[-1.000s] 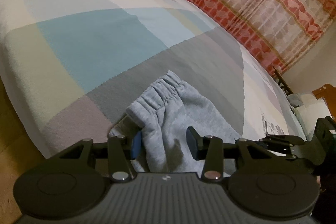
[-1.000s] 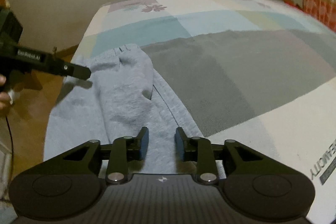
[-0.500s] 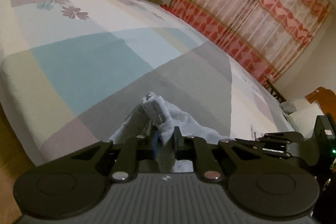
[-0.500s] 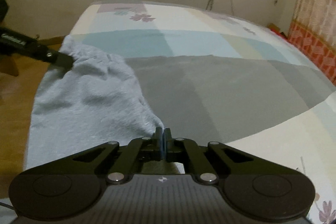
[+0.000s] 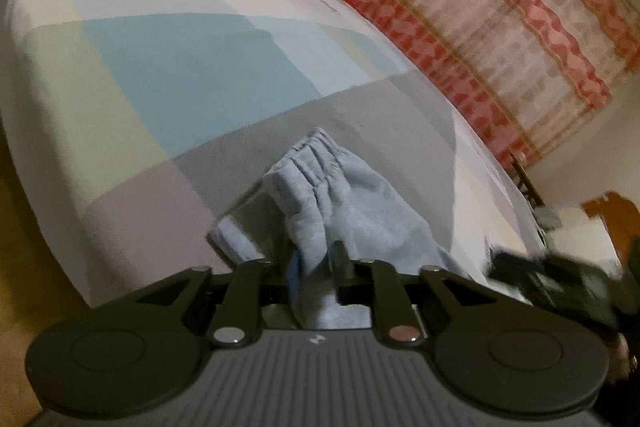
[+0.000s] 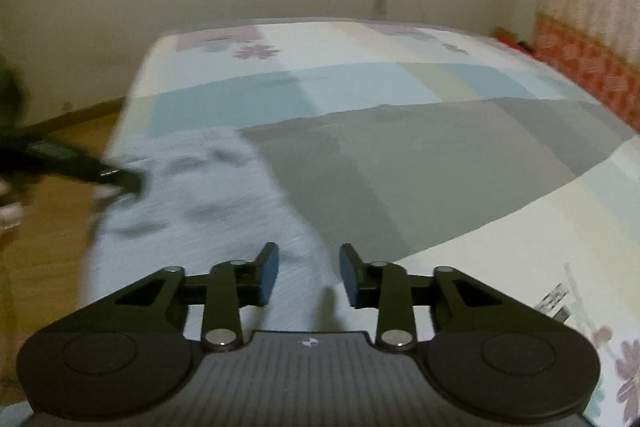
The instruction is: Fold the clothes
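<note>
- Mostly the bed [image 6: 400,155] fills both views, w/ a patchwork sheet; red curtain [image 5: 500,39] stands behind it.
- Light-blue sweatpants [image 5: 344,211] lie at the bed's near edge, partly bunched, elastic waistband [image 5: 316,155] turned up on the grey patch.
- Left gripper [image 5: 314,263] has jaws narrow, pinching a fold of the cloth near the waistband.
- Right gripper [image 6: 308,275] has jaws wide, holding nothing, hovering over the pants' fabric; picture is blurred.
- Step, as judged: a fold or a straightening is in hand, one end held. Next move prob. needs the right gripper to take a new hold on an edge, so the cloth goes flat w/o wrinkles.
</note>
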The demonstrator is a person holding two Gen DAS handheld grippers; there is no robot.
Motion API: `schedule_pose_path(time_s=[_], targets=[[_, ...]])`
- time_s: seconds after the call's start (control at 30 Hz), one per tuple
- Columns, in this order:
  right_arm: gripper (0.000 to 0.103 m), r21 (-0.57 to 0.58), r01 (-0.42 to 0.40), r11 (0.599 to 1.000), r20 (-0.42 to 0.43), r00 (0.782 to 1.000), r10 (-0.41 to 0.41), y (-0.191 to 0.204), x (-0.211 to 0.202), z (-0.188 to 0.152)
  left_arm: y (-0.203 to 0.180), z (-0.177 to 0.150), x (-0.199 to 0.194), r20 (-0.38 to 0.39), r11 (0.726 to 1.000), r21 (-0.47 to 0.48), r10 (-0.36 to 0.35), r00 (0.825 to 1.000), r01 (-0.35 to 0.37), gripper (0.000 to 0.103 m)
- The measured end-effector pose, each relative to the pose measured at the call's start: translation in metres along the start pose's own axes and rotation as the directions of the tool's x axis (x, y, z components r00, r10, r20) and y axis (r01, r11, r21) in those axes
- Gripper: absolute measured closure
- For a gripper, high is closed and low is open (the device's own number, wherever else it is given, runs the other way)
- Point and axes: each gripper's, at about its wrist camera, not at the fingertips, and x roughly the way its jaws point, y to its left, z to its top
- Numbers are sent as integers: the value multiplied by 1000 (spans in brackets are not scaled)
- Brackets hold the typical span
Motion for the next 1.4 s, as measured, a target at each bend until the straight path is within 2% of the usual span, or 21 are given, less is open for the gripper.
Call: schedule_pose_path(time_s=[0.03, 0.17, 0.23, 0.33, 0.5, 0.53, 0.57, 0.63, 0.67, 0.97, 1.13, 1.23, 1.3, 1.37, 1.4], targets=[[63, -16, -31, 999, -10, 999, 31, 9, -6, -5, 1, 1, 2, 4, 1000, -12, -6, 1000, 6, 74], [63, -72, -146, 987, -72, 987, 141, 50, -29, -32, 0, 4, 11, 6, 999, -47, -9, 1000, 10, 73], [63, -111, -175, 978, -101, 981, 164, 71, -35, -46, -4, 3, 14, 4, 999, -32, 1, 1000, -1, 73], [64, -176, -155, 972, -133, 982, 132, 93, -36, -62, -9, 3, 14, -7, 1000, -1, 27, 1000, -27, 72], [75, -256, -119, 959, -159, 984, 79, 109, -36, -74, -14, 5, 13, -17, 998, 20, 54, 998, -53, 73], [90, -264, -109, 958, -166, 984, 67, 109, -34, -75, -15, 5, 13, -17, 998, 28, 60, 998, -60, 76], [99, -272, -100, 957, -172, 984, 54, 109, -32, -75, -17, 5, 14, -19, 997, 38, 69, 997, -68, 76], [100, -266, -105, 958, -167, 984, 62, 109, -38, -73, -21, 5, 14, -13, 994, 57, 91, 996, -90, 87], [100, -262, -109, 959, -163, 984, 67, 109, -41, -73, -22, 5, 13, -12, 993, 68, 100, 995, -99, 90], [100, -199, -158, 967, -196, 973, 118, 97, -53, -70, -18, 5, 7, -34, 989, 88, 122, 992, -119, 90], [98, -194, -160, 968, -228, 967, 115, 96, -42, -74, -15, 6, 4, -51, 987, 94, 133, 990, -128, 90], [88, -159, -147, 976, -204, 973, 113, 89, -47, -69, -26, 9, -8, -36, 976, 147, 167, 985, -160, 87], [79, -144, -134, 981, -164, 980, 110, 83, -57, -64, -40, 12, -23, 22, 948, 237, 213, 977, -212, 85], [62, -116, -118, 986, -120, 987, 104, 72, -67, -61, -57, 14, -31, 79, 908, 337, 235, 969, -248, 75], [61, -99, -96, 990, -109, 990, 85, 65, -68, -60, -64, 14, -32, 97, 890, 381, 232, 968, -251, 65]])
